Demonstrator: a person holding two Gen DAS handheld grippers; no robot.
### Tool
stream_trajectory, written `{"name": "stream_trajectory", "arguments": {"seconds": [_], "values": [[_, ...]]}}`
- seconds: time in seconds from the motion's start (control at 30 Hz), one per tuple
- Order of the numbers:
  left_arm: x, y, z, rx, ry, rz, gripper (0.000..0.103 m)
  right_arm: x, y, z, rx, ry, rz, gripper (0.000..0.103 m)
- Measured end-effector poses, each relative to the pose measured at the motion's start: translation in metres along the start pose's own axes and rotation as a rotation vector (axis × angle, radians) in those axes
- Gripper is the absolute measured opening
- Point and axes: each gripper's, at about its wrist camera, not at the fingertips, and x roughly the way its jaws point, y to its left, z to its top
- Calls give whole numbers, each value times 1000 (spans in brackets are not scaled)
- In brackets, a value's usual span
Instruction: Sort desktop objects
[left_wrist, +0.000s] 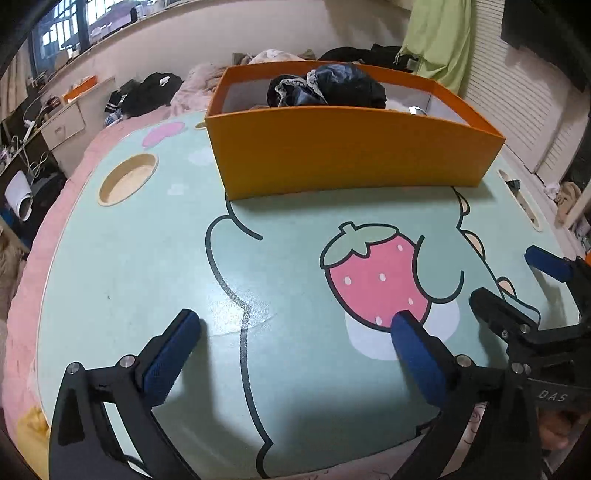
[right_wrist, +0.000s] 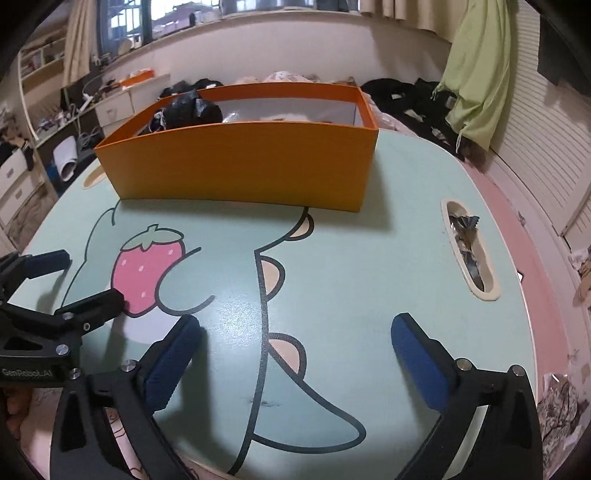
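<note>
Lower left of the left wrist view, our left claw (left_wrist: 295, 325) gapes wide, empty. The orange box (left_wrist: 351, 162) at upper centre on the counter (left_wrist: 147, 266) holds dark cloth (left_wrist: 332, 86): soft, light, pinchable anywhere. Our right claw (right_wrist: 295, 328) gapes empty too.

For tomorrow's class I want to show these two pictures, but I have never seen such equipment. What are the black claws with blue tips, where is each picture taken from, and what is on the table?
Each claw is a hand-held two-finger gripper with a fisheye camera looking along its fingers. One picture comes from the left gripper, the other from the right gripper; each also glimpses its partner at the edge. Both are open and hold nothing. Below lies a mint table printed with a strawberry. On it stands an orange box holding dark cloth. The table's side slot holds foil-like scraps.
</note>
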Motion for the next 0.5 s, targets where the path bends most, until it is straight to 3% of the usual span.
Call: {"name": "stream_trajectory", "arguments": {"seconds": [0.5], "values": [[1,1,1,13,-5,-10,103,-3,5,0,-9,-2,5,103]]}}
